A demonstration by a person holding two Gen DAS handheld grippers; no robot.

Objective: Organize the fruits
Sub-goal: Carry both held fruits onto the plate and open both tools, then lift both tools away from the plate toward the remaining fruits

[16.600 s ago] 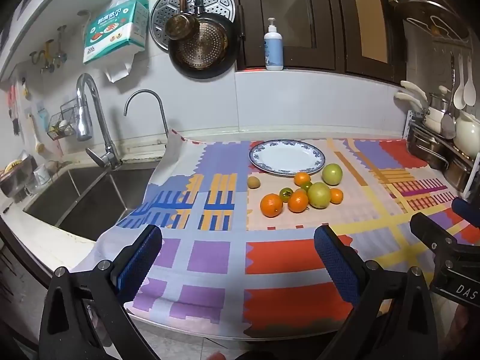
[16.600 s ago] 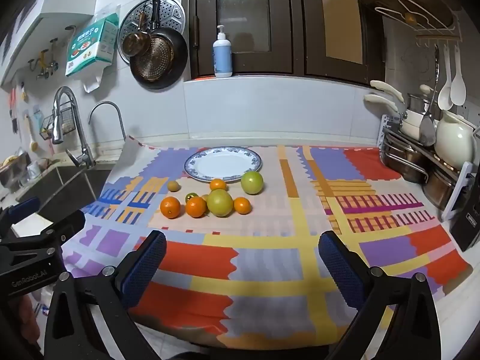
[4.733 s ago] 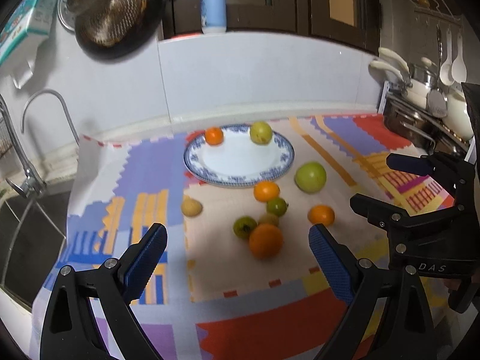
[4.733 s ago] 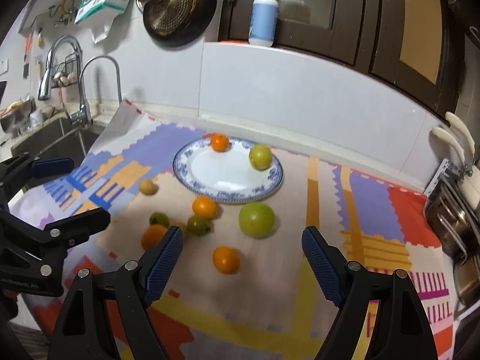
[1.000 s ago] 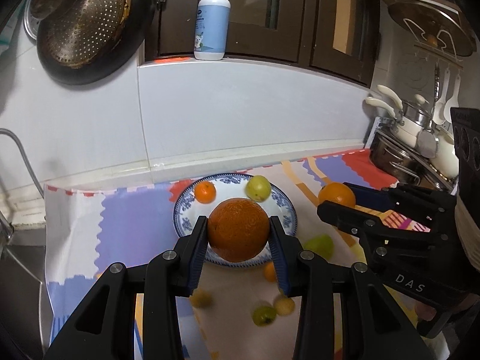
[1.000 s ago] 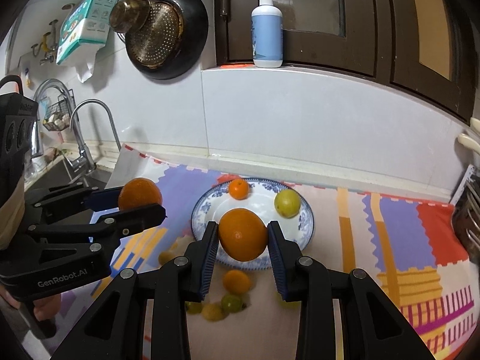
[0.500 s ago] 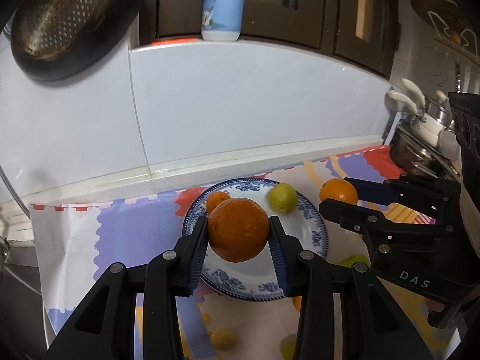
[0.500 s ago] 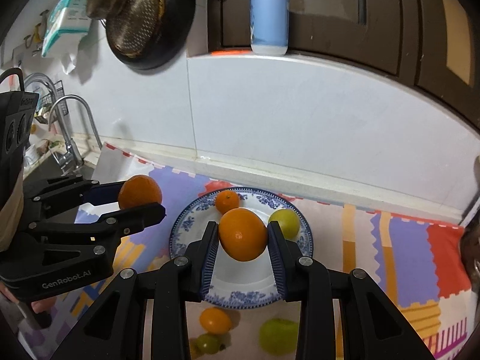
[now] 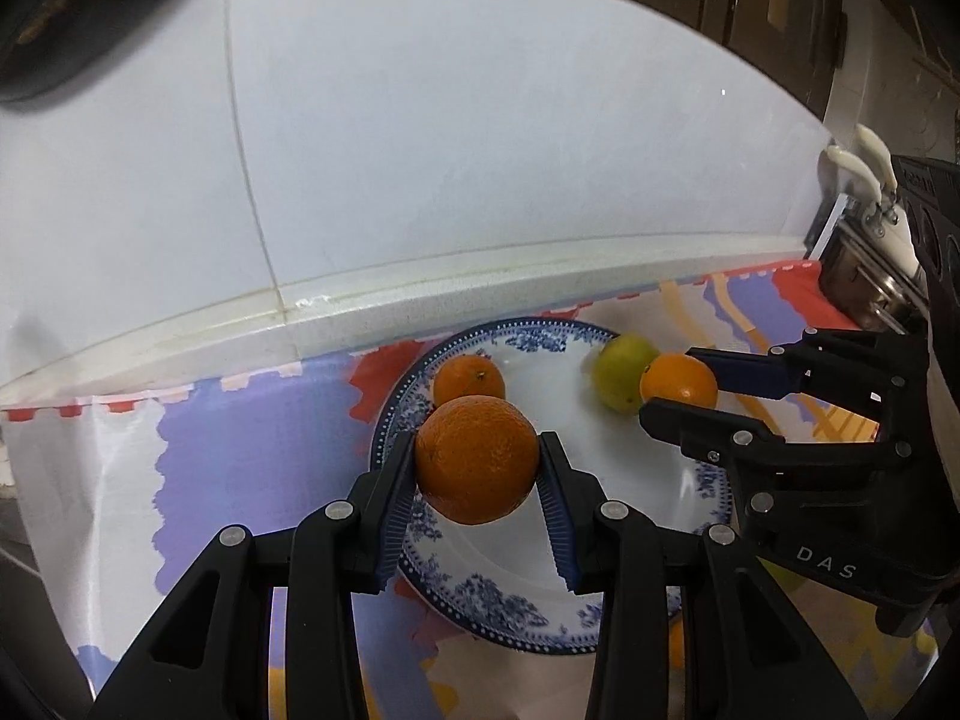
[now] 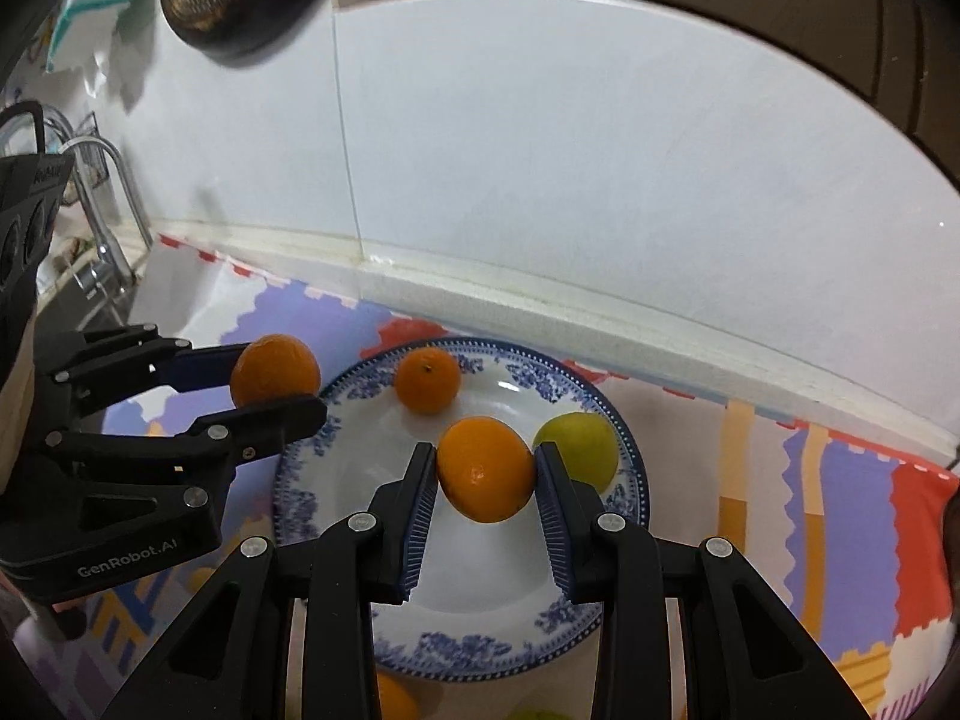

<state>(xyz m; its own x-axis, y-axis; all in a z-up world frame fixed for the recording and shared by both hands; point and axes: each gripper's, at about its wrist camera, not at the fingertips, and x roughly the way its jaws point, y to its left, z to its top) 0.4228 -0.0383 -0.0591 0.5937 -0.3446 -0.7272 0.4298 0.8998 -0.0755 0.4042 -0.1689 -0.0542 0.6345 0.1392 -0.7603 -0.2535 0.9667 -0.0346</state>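
Your left gripper (image 9: 478, 462) is clamped on the large orange (image 9: 477, 459), low in the middle of the left wrist view, and your right gripper (image 10: 485, 468) is clamped just as firmly on the smaller orange (image 10: 485, 468), centre of the right wrist view. Both fruits hang over the blue-patterned plate (image 10: 312, 498), which fills the lower middle of each frame on the patchwork cloth (image 9: 252, 456).

The large orange is probably the heavier of the two, with a firm, pebbled rind the ribbed pads bite well. You have it across its widest part, which is the right place; a hold any higher or lower would likely let a round fruit squirt out.

The smaller orange looks smoother, so trust the grip less. It hangs close beside the green fruit (image 10: 579, 443) at the plate's right rim.

Smallest, the little orange (image 10: 427, 379) sits at the plate's far edge. Set yours down gently, since round fruit will likely roll on the glazed dish.
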